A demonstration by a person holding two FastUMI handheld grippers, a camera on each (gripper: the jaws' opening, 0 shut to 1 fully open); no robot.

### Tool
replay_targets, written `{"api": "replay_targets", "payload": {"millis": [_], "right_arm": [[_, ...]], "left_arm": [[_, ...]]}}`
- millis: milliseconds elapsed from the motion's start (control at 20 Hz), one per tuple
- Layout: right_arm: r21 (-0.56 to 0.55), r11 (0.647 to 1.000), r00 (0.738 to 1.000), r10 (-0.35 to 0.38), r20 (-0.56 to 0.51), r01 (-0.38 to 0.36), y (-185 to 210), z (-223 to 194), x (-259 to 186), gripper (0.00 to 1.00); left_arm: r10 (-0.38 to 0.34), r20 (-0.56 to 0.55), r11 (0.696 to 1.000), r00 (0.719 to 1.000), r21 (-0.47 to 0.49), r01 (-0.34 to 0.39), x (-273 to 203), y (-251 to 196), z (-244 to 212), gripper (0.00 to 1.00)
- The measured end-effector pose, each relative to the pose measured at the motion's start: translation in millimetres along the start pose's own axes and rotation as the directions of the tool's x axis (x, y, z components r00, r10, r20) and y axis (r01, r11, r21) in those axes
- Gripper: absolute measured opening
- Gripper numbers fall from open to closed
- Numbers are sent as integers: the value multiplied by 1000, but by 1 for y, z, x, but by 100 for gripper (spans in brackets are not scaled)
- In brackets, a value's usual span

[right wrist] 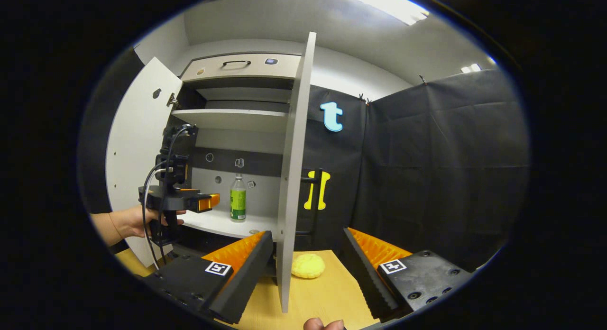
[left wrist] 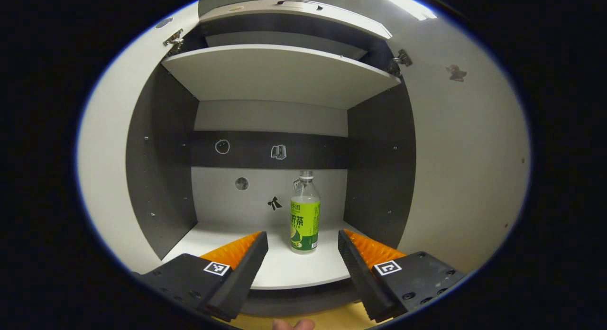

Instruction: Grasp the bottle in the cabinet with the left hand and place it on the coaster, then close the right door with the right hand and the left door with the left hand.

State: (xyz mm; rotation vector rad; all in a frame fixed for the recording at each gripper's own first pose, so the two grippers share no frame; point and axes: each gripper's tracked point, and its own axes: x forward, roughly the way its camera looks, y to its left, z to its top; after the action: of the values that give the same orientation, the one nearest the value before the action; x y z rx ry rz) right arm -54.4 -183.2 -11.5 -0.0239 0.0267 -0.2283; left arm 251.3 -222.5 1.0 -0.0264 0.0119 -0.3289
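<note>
We find the clear plastic bottle with a green label and white cap (left wrist: 304, 216) standing upright on the cabinet's white lower shelf (left wrist: 280, 268), roughly mid-shelf and set back from its front edge, a little toward the right side wall. Our left gripper (left wrist: 302, 247) hangs just before that front edge, its jaws spread wide and holding nothing, with the bottle framed between them farther in. We judge the first step, the grasp, to be in hand: next we need to push straight in until the fingers flank the label, then close. There is free shelf on both sides of the bottle and headroom under the white upper shelf (left wrist: 280, 71). Our right gripper (right wrist: 308, 249) waits wide open and empty by the edge of the open white right door (right wrist: 294, 178), above the light wooden tabletop (right wrist: 327, 297), where a round yellow sponge-like lump (right wrist: 308, 265) lies.
</note>
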Motion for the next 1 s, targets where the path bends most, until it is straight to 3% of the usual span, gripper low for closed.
{"api": "replay_targets", "payload": {"millis": [150, 400, 550, 900, 1000], "right_arm": [[18, 1000, 1000, -6, -15, 6, -12, -4, 9, 98], [67, 993, 995, 95, -11, -94, 3, -3, 17, 98], [88, 989, 992, 120, -30, -117, 6, -9, 21, 98], [88, 991, 993, 105, -58, -100, -15, -21, 33, 98], [80, 993, 994, 89, -60, -84, -23, -23, 34, 98]], "left_arm": [[18, -22, 1000, 1000, -20, -19, 42, 6, -8, 95], [54, -2, 998, 999, 20, -54, 94, 12, -7, 95], [77, 3, 997, 997, 17, -77, 116, 10, -4, 95], [95, -16, 995, 995, 37, -95, 155, 8, -12, 95], [98, -14, 994, 995, 50, -97, 156, 8, -11, 85]]}}
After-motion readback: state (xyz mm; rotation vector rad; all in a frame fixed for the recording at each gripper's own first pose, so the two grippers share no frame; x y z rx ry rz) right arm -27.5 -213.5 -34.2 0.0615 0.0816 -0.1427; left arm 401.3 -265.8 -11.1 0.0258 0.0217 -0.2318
